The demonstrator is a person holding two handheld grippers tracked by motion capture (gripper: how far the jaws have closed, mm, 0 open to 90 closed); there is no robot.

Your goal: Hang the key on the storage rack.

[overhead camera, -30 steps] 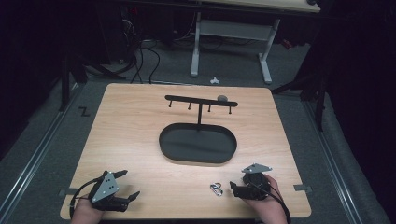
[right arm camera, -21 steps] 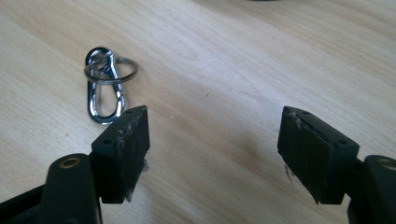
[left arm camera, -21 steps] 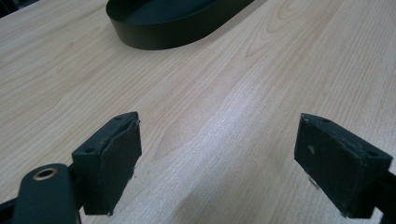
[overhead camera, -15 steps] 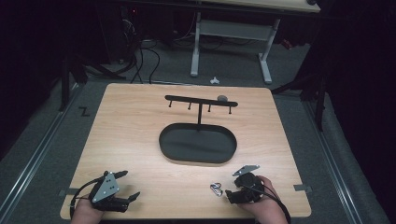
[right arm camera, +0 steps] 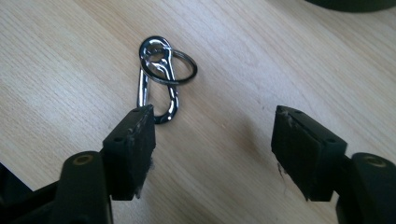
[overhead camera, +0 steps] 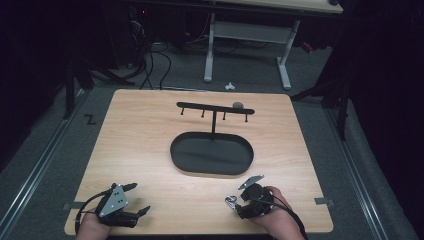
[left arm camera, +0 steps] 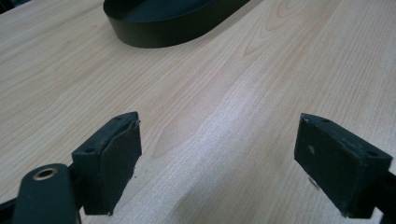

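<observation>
Carabiner of shiny chrome metal (right arm camera: 159, 88), pear-shaped with a thin round split ring (right arm camera: 180, 70) threaded through its narrow end, lies flat on the worktop (overhead camera: 150, 150) near the front edge, just ahead of the right gripper (right arm camera: 212, 140). Since a second ago that gripper has slid leftward along the front edge toward the clip, so that one black jaw now stands right at the carabiner's rounded end; its jaws have just been closing a little yet stand wide apart, with bare wood between them and nothing gripped. The left gripper (overhead camera: 131, 200), with its grey three-cornered plate, sits where it was at the front left corner, jaws spread open over bare wood. The jaw pads are matt black rubbery blocks with frayed edges. Mid-worktop lies a matt black oval tray (overhead camera: 212, 154) with a low rim, and behind it a slim black T-shaped rack (overhead camera: 215, 111) with small pegs hanging from its bar. The worktop is pale wood-grain laminate; around it are grey carpet, dark cables and a white-legged desk (overhead camera: 245, 35) beyond.
</observation>
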